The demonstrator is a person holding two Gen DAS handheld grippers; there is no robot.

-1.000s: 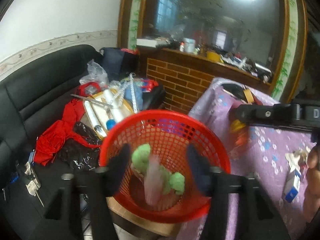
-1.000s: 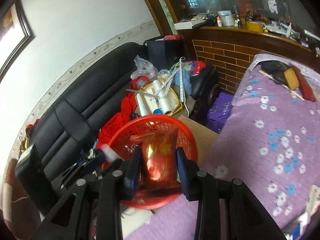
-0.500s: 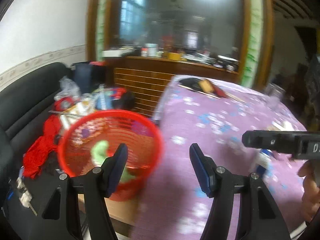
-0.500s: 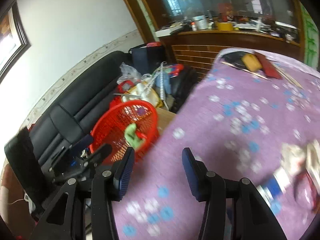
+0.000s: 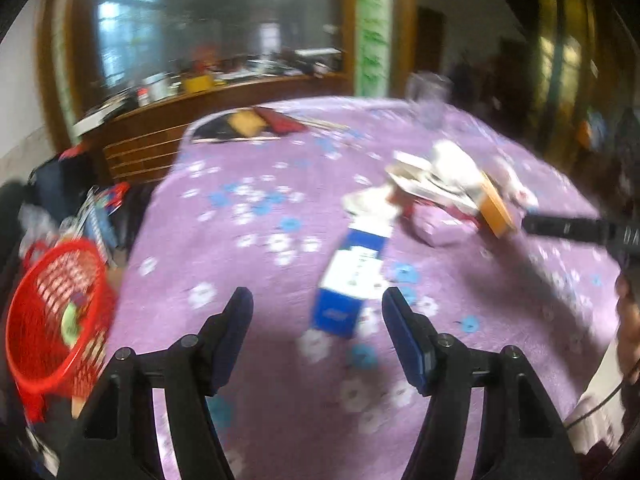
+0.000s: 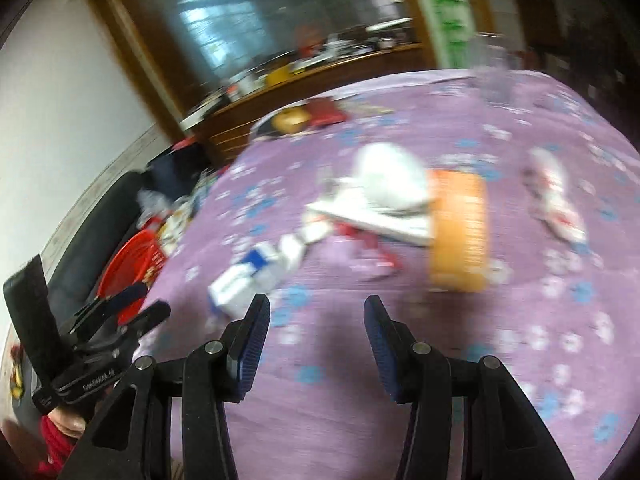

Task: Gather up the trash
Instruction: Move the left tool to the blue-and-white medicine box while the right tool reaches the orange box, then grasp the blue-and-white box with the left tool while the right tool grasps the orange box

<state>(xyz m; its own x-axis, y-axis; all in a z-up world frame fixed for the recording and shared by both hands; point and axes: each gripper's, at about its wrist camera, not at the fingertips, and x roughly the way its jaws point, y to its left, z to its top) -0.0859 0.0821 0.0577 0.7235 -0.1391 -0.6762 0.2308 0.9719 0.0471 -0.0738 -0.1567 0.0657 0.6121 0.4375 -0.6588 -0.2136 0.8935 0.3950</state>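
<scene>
My left gripper (image 5: pixel 316 300) hangs over the purple flowered tablecloth (image 5: pixel 260 220). Its jaws are opening and no pad touches anything. A blue and white carton (image 5: pixel 352 272) lies flat just ahead of it. My right gripper (image 6: pixel 317 302) is open and empty, with the same carton (image 6: pixel 248 280) ahead to its left. Beyond lies a blurred pile: crumpled white paper (image 6: pixel 388 180), an orange box (image 6: pixel 460 232) and a red and white wrapper (image 6: pixel 556 200). The red mesh basket (image 5: pixel 52 320) stands off the table's left edge with a green thing (image 5: pixel 70 318) inside.
A clear glass (image 5: pixel 428 96) stands at the table's far side, near flat dark, yellow and red items (image 5: pixel 248 124). A black sofa with clutter (image 6: pixel 160 200) lies beyond the basket. A wooden counter (image 5: pixel 160 108) runs behind. A person's hand (image 6: pixel 64 424) holds the left gripper.
Both grippers swung right, from above the red basket to over the table. The right gripper gripped a red foil packet a second ago and is empty now. The trash pile came into view.
</scene>
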